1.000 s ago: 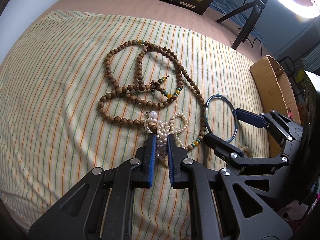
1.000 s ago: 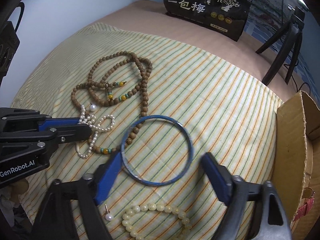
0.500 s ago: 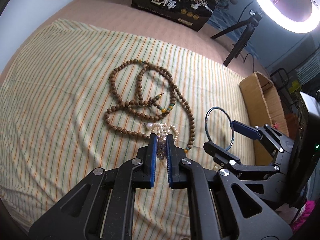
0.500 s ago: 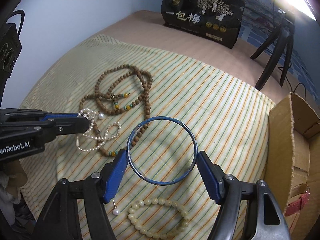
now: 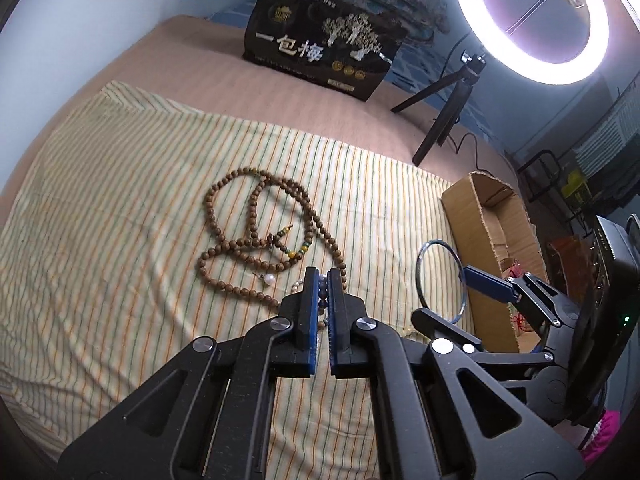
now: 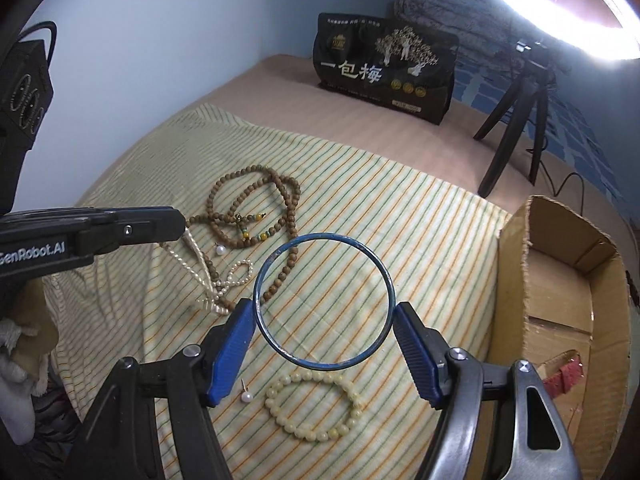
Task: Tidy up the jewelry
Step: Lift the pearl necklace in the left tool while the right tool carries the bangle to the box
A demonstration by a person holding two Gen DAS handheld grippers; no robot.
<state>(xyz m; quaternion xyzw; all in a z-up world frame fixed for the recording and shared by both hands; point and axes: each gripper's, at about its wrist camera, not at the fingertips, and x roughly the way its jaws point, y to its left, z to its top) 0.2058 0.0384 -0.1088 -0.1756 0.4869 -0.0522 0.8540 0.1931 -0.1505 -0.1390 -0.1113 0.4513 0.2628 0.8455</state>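
A pearl necklace (image 6: pixel 200 268) is pinched between the pressed-together fingers of the left gripper (image 5: pixel 323 280); its upper strands are drawn up off the striped cloth (image 6: pixel 420 240), its lower loops trailing on it. A blue bangle (image 6: pixel 324 301) is clamped across its width by the right gripper (image 6: pixel 325 320) and held above the cloth. A wooden bead mala (image 5: pixel 256 236), a cream bead bracelet (image 6: pixel 314 406) and a pearl stud (image 6: pixel 246 395) are left lying on the cloth. A cardboard box (image 6: pixel 560 280) is seen just beside the cloth's right edge.
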